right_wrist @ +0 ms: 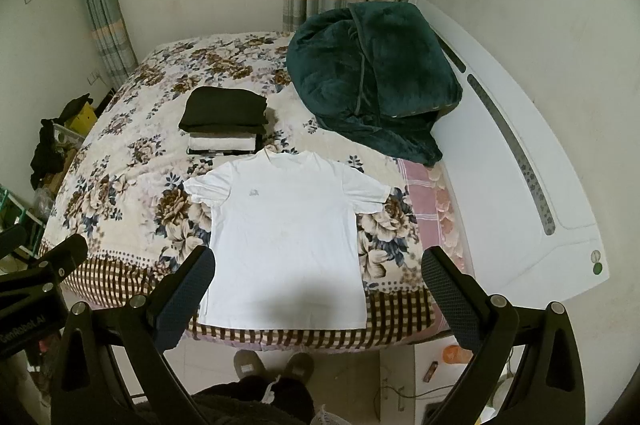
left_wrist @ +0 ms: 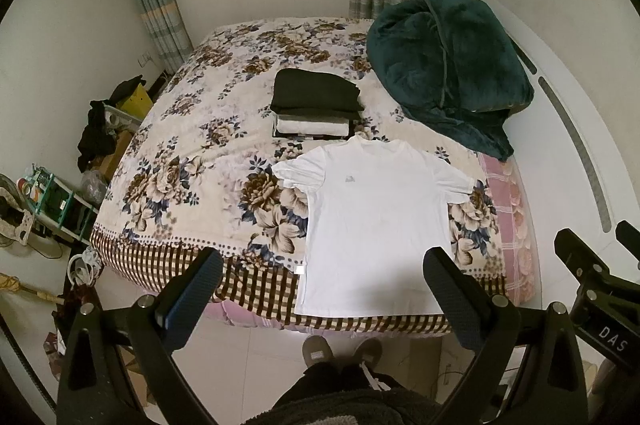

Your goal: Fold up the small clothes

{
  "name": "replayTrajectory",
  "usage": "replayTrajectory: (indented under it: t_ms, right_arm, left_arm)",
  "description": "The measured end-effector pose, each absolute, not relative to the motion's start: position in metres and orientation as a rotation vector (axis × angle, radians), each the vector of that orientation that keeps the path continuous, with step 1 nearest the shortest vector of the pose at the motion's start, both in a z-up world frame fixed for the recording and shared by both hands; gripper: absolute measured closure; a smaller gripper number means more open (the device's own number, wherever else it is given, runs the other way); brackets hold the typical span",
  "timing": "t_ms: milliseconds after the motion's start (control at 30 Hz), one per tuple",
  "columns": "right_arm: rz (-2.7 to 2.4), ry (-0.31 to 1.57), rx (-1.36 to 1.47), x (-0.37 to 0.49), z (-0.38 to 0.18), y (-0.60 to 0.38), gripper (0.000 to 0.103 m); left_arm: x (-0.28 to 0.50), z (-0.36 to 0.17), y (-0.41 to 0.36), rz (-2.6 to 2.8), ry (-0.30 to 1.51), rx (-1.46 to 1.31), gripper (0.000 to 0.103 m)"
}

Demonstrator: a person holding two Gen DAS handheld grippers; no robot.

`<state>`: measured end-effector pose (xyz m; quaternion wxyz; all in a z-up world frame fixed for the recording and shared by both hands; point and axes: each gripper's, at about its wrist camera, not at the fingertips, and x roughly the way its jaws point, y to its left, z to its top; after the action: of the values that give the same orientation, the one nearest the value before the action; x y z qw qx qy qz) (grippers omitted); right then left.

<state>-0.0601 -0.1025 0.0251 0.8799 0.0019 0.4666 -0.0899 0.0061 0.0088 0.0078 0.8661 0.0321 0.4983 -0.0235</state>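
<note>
A white T-shirt (left_wrist: pixel 376 225) (right_wrist: pixel 286 233) lies spread flat, front up, on the near edge of the flowered bed (left_wrist: pixel 192 153) (right_wrist: pixel 132 161), its collar pointing away and its hem hanging over the edge. Behind the collar sits a stack of folded clothes (left_wrist: pixel 316 101) (right_wrist: pixel 224 121), dark on top, white beneath. My left gripper (left_wrist: pixel 324 265) hovers open above the shirt's hem area, nothing between its fingers. My right gripper (right_wrist: pixel 318 267) also hangs open and empty above the hem. Part of the right gripper (left_wrist: pixel 592 277) shows at the right edge of the left wrist view.
A bundled dark green blanket (left_wrist: pixel 448 69) (right_wrist: pixel 372 73) fills the bed's far right corner by the white headboard (right_wrist: pixel 516 153). Shelves and clutter (left_wrist: pixel 60 185) crowd the floor left of the bed. The person's slippered feet (left_wrist: pixel 340 349) (right_wrist: pixel 272 365) stand at the bed's foot.
</note>
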Motion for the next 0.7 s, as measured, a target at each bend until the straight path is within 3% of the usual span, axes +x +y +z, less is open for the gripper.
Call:
replayTrajectory:
  t_ms: [700]
  right_arm:
    - [-0.182,0.958,0.006,-0.039,0.055,-0.091,0.0]
  left_arm:
    - [0.023,0.028,0.005,-0.045,1.031,0.06,0.001]
